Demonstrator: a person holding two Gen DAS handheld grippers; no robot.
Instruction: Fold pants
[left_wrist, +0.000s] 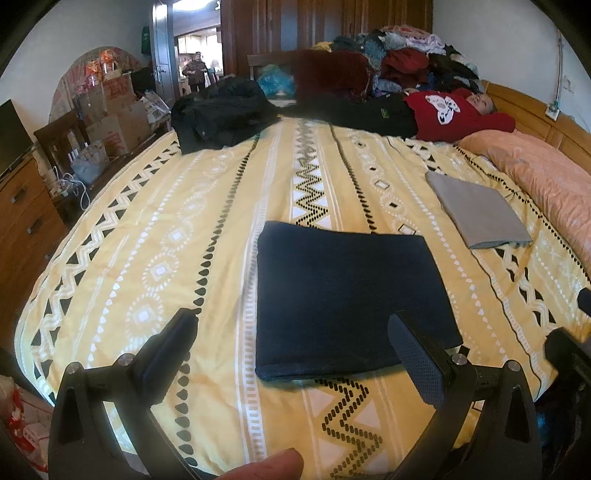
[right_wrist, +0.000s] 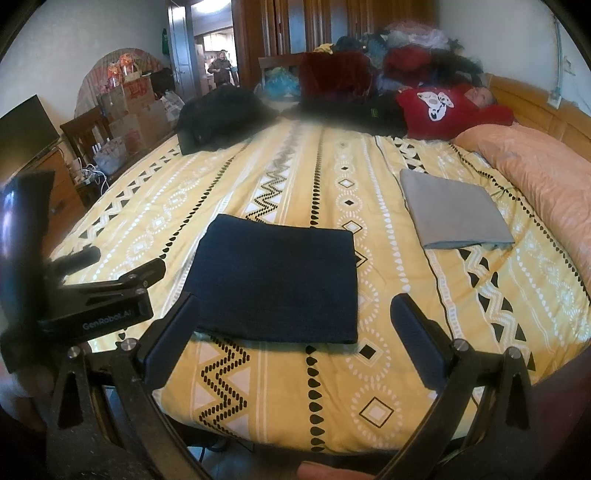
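Dark navy pants (left_wrist: 343, 299) lie folded into a flat rectangle on the yellow patterned bedspread (left_wrist: 177, 229). They also show in the right wrist view (right_wrist: 277, 284). My left gripper (left_wrist: 291, 332) is open and empty, held just above the near edge of the folded pants. My right gripper (right_wrist: 295, 314) is open and empty, near the front edge of the pants. The left gripper's body (right_wrist: 92, 299) shows at the left of the right wrist view.
A folded grey garment (left_wrist: 476, 210) lies to the right by a pink quilt (left_wrist: 546, 177). A person in a red top (left_wrist: 454, 110) lies at the head of the bed. A black jacket (left_wrist: 221, 114) and a heap of clothes (left_wrist: 402, 62) sit at the far side. Boxes and a dresser (left_wrist: 22, 214) stand left.
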